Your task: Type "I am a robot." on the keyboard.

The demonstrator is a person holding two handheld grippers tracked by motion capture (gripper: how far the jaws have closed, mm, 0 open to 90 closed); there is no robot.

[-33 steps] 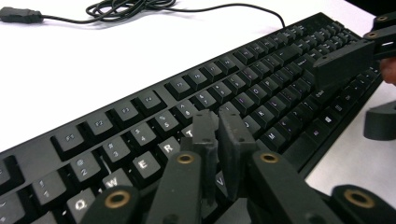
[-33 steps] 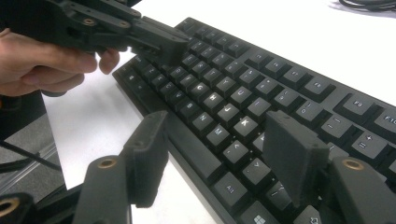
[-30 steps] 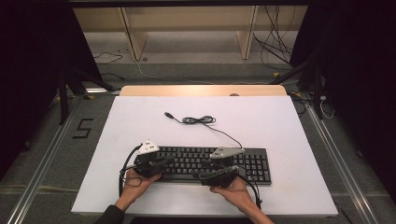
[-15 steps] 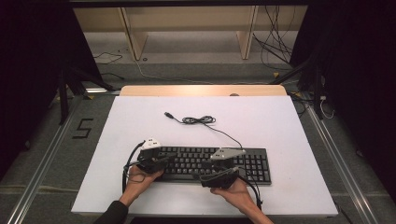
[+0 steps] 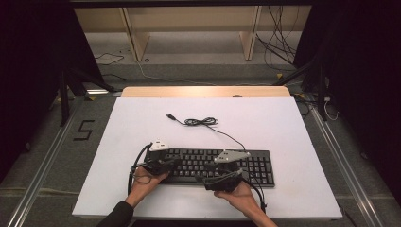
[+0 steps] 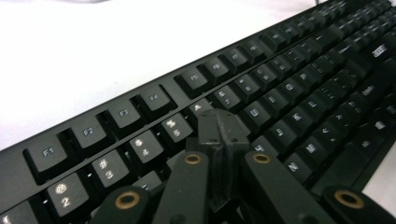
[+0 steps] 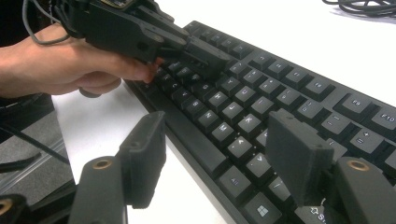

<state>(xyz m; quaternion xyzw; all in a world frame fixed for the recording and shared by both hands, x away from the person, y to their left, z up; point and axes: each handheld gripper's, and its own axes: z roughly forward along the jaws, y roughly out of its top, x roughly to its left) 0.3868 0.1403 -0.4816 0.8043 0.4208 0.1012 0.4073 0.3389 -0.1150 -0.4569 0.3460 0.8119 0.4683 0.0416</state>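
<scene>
Since the earlier frames the left claw (image 5: 166,163) has edged slightly up and inward over the keyboard's (image 5: 213,165) left end; the right claw (image 5: 226,176) has kept its place.

In the high view, both forearms enter at the bottom centre of the frame, hands curled under their tools, the right hand (image 5: 239,194) just below the keyboard's front edge. The right claw (image 7: 215,163) is spread wide, nothing between its jaws, straddling the front edge near the bottom key row. The left hand (image 5: 144,182) sits at lower left, angled toward the upper right. The left claw (image 6: 219,128) is pressed together, its tip over the number-row keys. The keyboard lies on the white worktop (image 5: 283,127) in the lower middle of the frame. Beyond it, toward upper centre, its cable (image 5: 201,122) lies loosely bunched.
</scene>
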